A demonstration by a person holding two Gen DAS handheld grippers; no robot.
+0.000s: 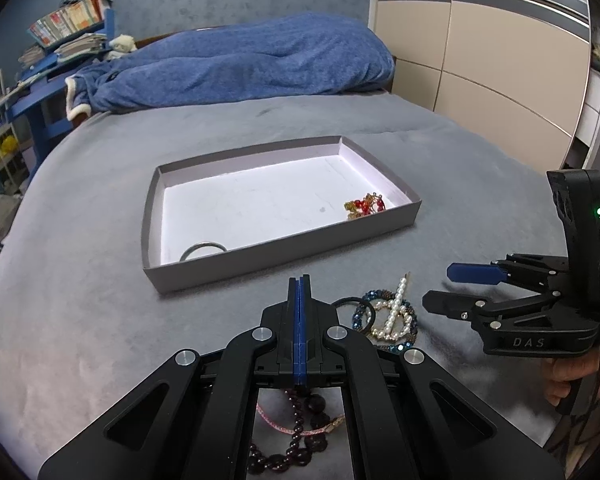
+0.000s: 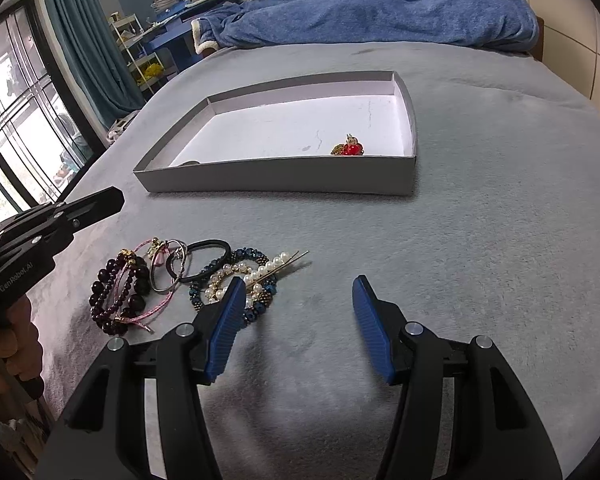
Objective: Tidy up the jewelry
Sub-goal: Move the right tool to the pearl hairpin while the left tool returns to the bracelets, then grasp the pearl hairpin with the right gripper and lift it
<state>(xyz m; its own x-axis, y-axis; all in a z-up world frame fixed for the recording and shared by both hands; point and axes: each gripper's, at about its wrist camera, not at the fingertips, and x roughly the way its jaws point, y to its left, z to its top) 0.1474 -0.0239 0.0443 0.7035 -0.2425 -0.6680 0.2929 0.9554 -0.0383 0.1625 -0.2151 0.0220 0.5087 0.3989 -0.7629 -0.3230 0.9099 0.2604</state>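
A shallow grey box (image 1: pixel 284 257) (image 2: pixel 276 179) with a white floor lies on the grey bedspread. Inside it are a red-and-gold piece (image 1: pixel 365 206) (image 2: pixel 349 148) and a silver bangle (image 1: pixel 202 249). In front of the box lies a heap of loose jewelry: dark bead bracelets (image 2: pixel 116 292), a pink cord (image 2: pixel 156 309), a black hair tie (image 2: pixel 204 245), a blue bead bracelet (image 2: pixel 260 309) and a pearl hairpin (image 1: pixel 396 304) (image 2: pixel 268 264). My left gripper (image 1: pixel 299 280) (image 2: pixel 116 198) hovers over the heap, shut and holding nothing. My right gripper (image 2: pixel 299 284) (image 1: pixel 440 286) stands open just right of the pearls, nothing between its fingers.
A blue blanket (image 1: pixel 240 64) is bunched at the far side of the bed. Beige wardrobe doors (image 1: pixel 480 40) stand to the right, a blue shelf with books (image 1: pixel 72 24) to the left, and a window (image 2: pixel 16 112) beyond. A person's hand (image 1: pixel 568 376) holds the right gripper.
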